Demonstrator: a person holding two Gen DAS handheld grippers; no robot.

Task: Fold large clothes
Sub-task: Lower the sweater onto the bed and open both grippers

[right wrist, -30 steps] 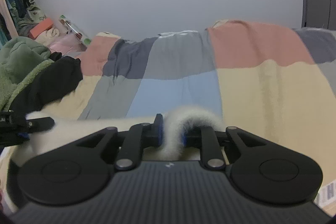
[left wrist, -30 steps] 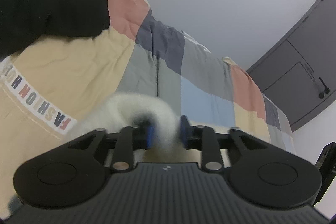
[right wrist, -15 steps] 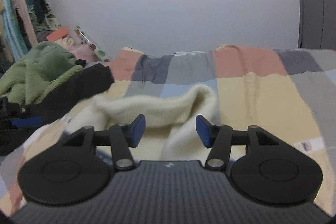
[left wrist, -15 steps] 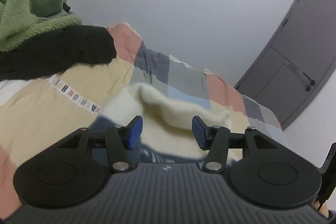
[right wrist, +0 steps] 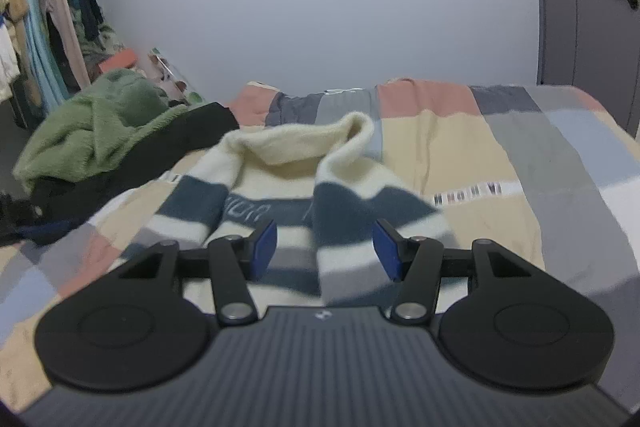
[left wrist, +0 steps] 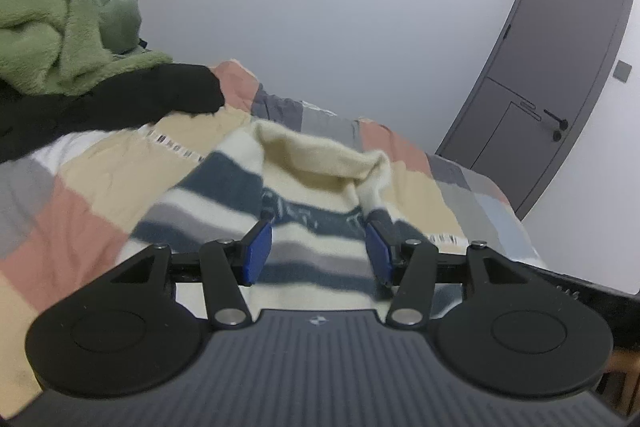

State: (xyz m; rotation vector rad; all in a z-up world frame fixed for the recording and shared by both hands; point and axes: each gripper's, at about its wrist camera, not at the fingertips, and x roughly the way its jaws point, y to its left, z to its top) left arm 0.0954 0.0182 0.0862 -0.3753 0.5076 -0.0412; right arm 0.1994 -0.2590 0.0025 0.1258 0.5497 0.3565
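Dim, even light (fisheye-bent edges), slight motion blur.

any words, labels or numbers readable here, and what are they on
Nothing reads clearly.
Strip of letters on the bedspread: printed capitals, too blurred and foreshortened to read.
Lettering on the sweater's dark stripe: blurred and partly folded under, unreadable.
Small logo on each hand-held gripper body: a mark, no words.

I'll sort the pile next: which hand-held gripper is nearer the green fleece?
Left. From the left hand-held gripper the green fleece looms close, up-left; the right hand-held gripper sits farther along the bed, fleece smaller, well off left.
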